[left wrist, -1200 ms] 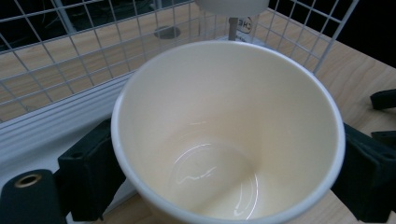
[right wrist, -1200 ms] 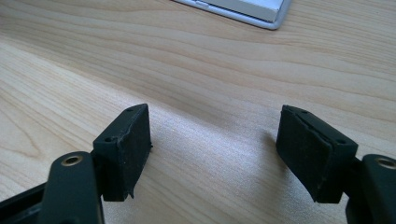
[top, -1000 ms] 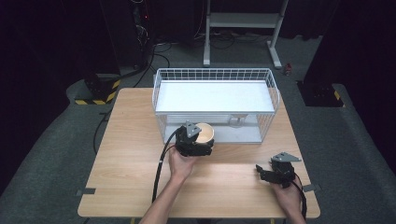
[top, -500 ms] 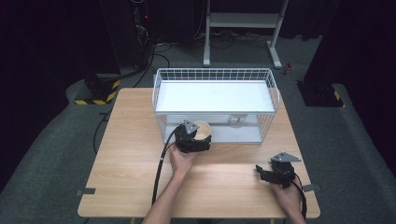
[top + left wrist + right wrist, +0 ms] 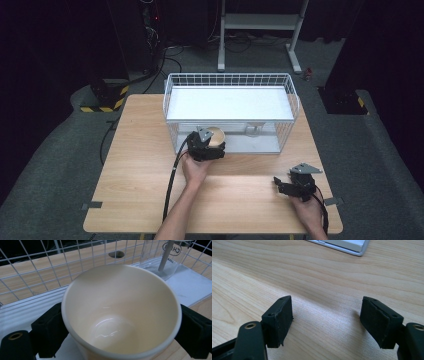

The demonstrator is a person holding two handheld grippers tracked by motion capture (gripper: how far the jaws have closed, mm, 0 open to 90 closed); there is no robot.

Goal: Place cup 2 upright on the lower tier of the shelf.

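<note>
- The cream cup (image 5: 120, 315) sat clamped in my left gripper (image 5: 207, 147), at the open front of the wire basket (image 5: 292, 95), over its lower white shelf.
- A clear glass (image 5: 172, 257) stood further inside.
- My right gripper (image 5: 327, 322) rested on the worktop (image 5: 140, 170), jaws apart and empty.

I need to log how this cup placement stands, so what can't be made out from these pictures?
- Cup: its base and underside, cut off by the bottom edge in the left gripper view, so whether it rests on the rack floor is unclear.
- Cup in the high view: mostly hidden by the left claw.
- Glass: top cut off by the upper edge; lettering partly readable.
</note>
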